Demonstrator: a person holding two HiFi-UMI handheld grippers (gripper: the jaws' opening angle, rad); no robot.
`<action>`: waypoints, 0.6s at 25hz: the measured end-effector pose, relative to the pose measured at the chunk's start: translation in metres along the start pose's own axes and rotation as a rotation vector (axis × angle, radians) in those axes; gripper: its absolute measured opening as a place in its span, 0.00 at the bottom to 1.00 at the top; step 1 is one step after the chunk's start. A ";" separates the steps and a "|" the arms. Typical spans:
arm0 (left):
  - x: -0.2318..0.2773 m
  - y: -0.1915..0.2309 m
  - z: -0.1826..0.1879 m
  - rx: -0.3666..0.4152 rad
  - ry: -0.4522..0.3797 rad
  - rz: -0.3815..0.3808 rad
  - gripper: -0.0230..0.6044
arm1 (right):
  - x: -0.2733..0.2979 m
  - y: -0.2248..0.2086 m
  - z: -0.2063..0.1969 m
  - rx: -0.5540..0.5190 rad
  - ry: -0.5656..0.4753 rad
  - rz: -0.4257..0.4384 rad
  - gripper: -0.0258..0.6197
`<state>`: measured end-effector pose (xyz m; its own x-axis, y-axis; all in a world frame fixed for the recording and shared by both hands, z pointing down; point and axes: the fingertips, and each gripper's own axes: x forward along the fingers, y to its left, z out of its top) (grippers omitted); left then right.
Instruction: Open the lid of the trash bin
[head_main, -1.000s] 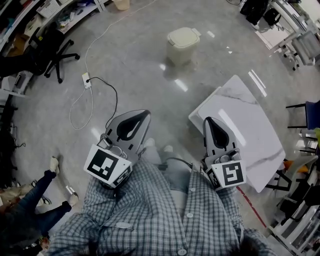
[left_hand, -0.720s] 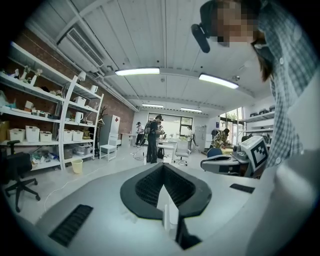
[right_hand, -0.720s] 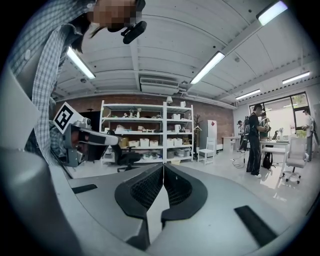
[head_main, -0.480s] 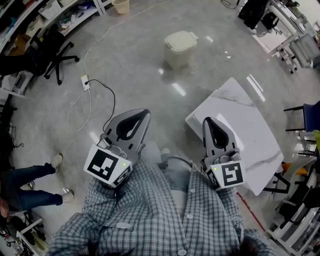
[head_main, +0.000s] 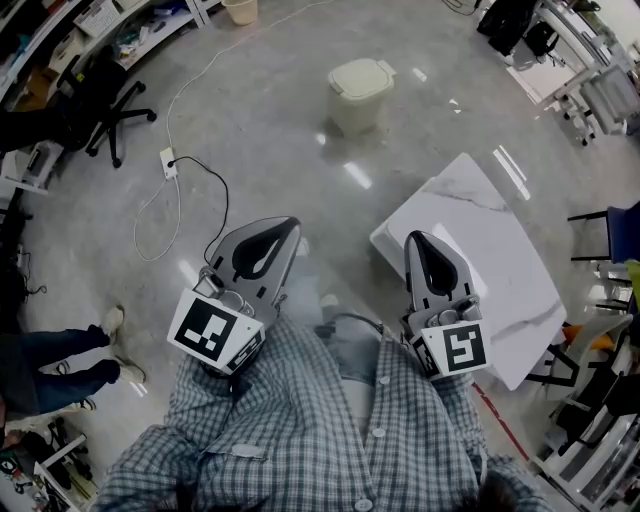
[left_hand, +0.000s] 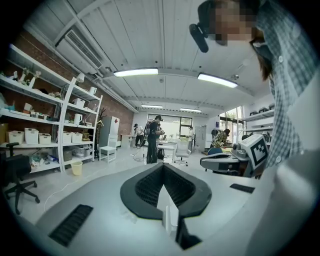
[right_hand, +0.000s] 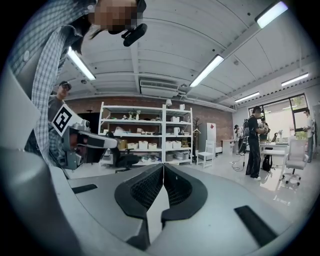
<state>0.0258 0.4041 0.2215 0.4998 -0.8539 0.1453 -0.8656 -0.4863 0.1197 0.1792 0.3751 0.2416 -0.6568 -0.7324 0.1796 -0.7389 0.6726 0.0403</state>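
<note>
The cream trash bin (head_main: 361, 92) stands on the grey floor at the top of the head view, with its lid down. Both grippers are held close to my chest, far short of the bin. My left gripper (head_main: 290, 227) is shut with nothing in it, its tips pointing up and away. My right gripper (head_main: 415, 240) is also shut and empty, over the near corner of the white table (head_main: 500, 270). In the left gripper view the jaws meet at the tip (left_hand: 161, 165); in the right gripper view they meet likewise (right_hand: 163, 165). Neither gripper view shows the bin.
A white marble-look table stands at my right. A power strip (head_main: 168, 162) with a black and a white cable lies on the floor to the left. An office chair (head_main: 110, 100) and shelves stand at the far left. A person's legs (head_main: 50, 365) show at the left edge.
The bin has shifted slightly up in the head view. The person's legs at the left have moved towards the edge. Both grippers stay as they were.
</note>
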 end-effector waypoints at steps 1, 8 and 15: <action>0.002 0.002 0.000 -0.003 -0.001 -0.002 0.04 | 0.002 -0.001 0.000 0.000 0.000 -0.004 0.07; 0.024 0.020 0.002 -0.001 0.004 -0.032 0.04 | 0.024 -0.009 0.009 -0.006 -0.021 -0.021 0.07; 0.050 0.053 0.005 -0.008 0.019 -0.050 0.04 | 0.061 -0.022 0.011 0.005 -0.003 -0.036 0.07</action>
<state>0.0051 0.3348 0.2298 0.5431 -0.8248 0.1573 -0.8392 -0.5268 0.1351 0.1536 0.3140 0.2406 -0.6305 -0.7562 0.1750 -0.7627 0.6454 0.0412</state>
